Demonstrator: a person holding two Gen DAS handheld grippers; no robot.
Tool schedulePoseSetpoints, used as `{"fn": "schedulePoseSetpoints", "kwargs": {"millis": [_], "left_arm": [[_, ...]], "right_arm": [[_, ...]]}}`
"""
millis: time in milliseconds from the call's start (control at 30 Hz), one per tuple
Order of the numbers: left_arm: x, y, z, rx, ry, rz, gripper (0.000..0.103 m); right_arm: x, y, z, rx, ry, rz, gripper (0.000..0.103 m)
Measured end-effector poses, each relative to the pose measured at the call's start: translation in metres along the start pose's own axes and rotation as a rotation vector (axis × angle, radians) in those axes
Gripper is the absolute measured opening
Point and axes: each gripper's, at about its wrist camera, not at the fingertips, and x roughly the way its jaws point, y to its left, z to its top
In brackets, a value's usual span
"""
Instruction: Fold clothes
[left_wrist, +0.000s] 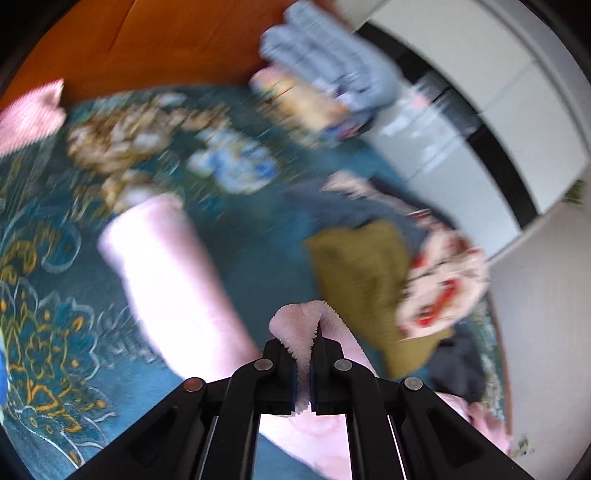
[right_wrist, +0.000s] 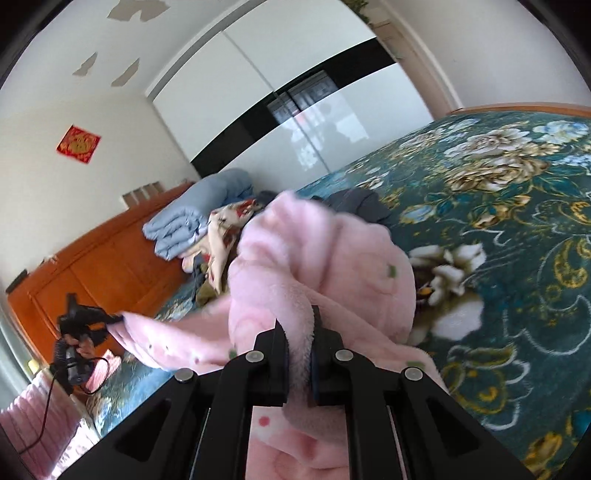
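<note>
Teal floral bedding (right_wrist: 517, 229) is covering the bed on which the clothes are being handled, with an orange wooden headboard (right_wrist: 110, 266) and glossy white wardrobe doors (right_wrist: 314, 110) standing behind it. A fold of the pink fleece garment (right_wrist: 314, 266) is being pinched between the closed jaws of the right gripper (right_wrist: 299, 354), the fabric bunched up just ahead of the fingers and draped down below them. Another edge of the same pink fleece garment (left_wrist: 303, 332) is being clamped by the left gripper (left_wrist: 303, 373), which is also being seen from the right wrist view at the garment's far corner (right_wrist: 107, 319). Beyond the left gripper, an olive-green cloth (left_wrist: 362, 273) and a red-and-white floral garment (left_wrist: 443, 284) are lying in a heap on the bedding. Folded pale-blue quilts (right_wrist: 192, 221) are being kept stacked near the headboard.
</note>
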Motion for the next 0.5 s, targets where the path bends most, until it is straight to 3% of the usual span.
{"fn": "schedulePoseSetpoints", "kwargs": {"millis": [67,167,233,267,300,333,367,500], "left_arm": [[0.018,0.008,-0.012,-0.024,0.033,0.02,0.005],[0.031,0.019,-0.017,-0.063,0.076,-0.015,0.006],[0.027,0.014,-0.019,-0.047,0.094,-0.019,0.009],[0.025,0.013,-0.02,-0.02,0.099,-0.011,0.013],[0.019,0.009,-0.02,0.02,0.103,0.008,0.023],[0.014,0.005,-0.022,0.061,0.107,0.025,0.032],[0.009,0.003,-0.026,0.102,0.109,0.037,0.048],[-0.011,-0.006,-0.046,0.257,0.096,0.089,0.061]], "right_arm": [[0.004,0.007,-0.001,-0.02,0.02,-0.009,0.01],[0.004,0.024,0.0,-0.082,0.043,-0.033,0.014],[-0.001,0.038,0.005,-0.139,0.04,-0.059,0.027],[-0.002,0.045,0.008,-0.162,0.035,-0.068,0.043],[-0.002,0.052,0.014,-0.185,0.035,-0.072,0.057],[0.0,0.061,0.022,-0.215,0.046,-0.069,0.061],[0.006,0.071,0.03,-0.248,0.067,-0.08,0.066],[0.046,0.101,0.055,-0.383,0.17,-0.231,0.073]]}}
